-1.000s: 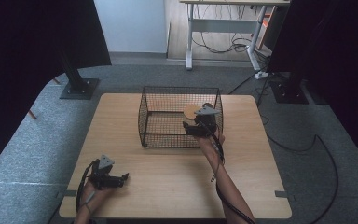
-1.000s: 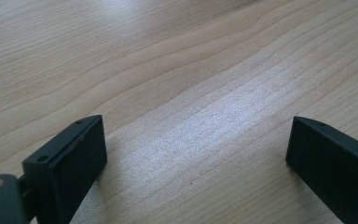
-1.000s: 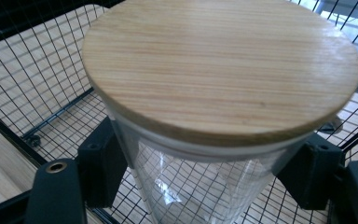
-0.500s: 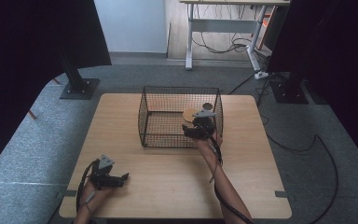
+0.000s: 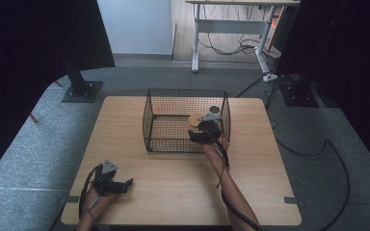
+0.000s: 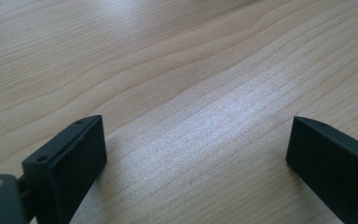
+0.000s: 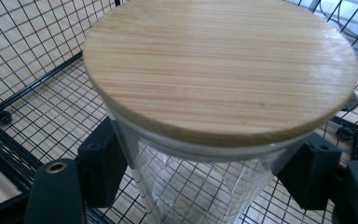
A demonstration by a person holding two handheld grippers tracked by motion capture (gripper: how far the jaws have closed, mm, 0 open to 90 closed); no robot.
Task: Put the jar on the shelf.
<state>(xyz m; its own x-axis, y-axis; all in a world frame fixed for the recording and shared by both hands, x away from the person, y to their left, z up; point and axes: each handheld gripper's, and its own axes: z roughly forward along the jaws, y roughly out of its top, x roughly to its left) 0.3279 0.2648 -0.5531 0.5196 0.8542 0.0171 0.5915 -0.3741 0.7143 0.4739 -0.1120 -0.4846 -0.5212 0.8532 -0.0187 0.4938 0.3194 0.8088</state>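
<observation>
Glass jar [image 7: 191,186] with a round wooden lid [image 7: 219,65] is seen upright inside the wire basket [image 5: 156,113], near its right wall, its long axis standing vertical and the lid facing up. It is clamped just under the lid between the two black jaws of the right gripper [image 7: 205,172], one jaw against each side of the clear wall. In the high view only the tan disc of the lid [image 5: 194,119] can be made out, with the right gripper [image 5: 203,133] reaching over the basket's near rim from the person's right forearm [image 5: 231,187]; the glass body is made plain by the right gripper view alone, where the basket's mesh floor is seen through it.

The basket is set on the far middle of the wooden table [image 5: 173,192]. The left gripper [image 5: 120,185] is held low at the table's near left corner, well apart from the basket. In the left gripper view its jaws are spread wide over bare wood grain [image 6: 191,93], nothing between them. A black cable [image 5: 84,190] is looped back from it.
</observation>
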